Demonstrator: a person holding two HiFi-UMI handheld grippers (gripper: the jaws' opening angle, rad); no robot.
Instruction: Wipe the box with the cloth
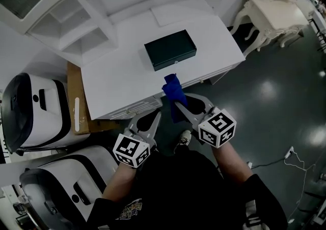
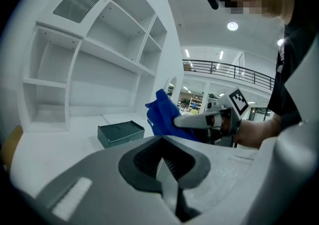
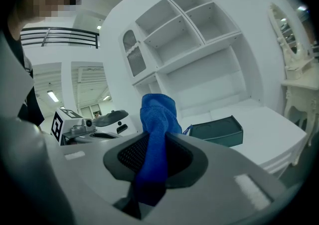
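One blue cloth (image 1: 171, 87) clenched in my right tool (image 1: 178, 104) | left tool (image 1: 155, 118) closed, empty | dark green box (image 1: 170, 49) on counter (image 1: 117, 79), untouched | risk: bunched cloth slips while wiping; unbraced box may slide.

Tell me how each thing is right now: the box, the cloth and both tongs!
Box: lid closed, lying flat on the white desk, nothing touching it.
Cloth: bunched up, pinched in the right tongs, held in the air short of the box.
Right tongs: shut on the cloth.
Left tongs: shut, empty.
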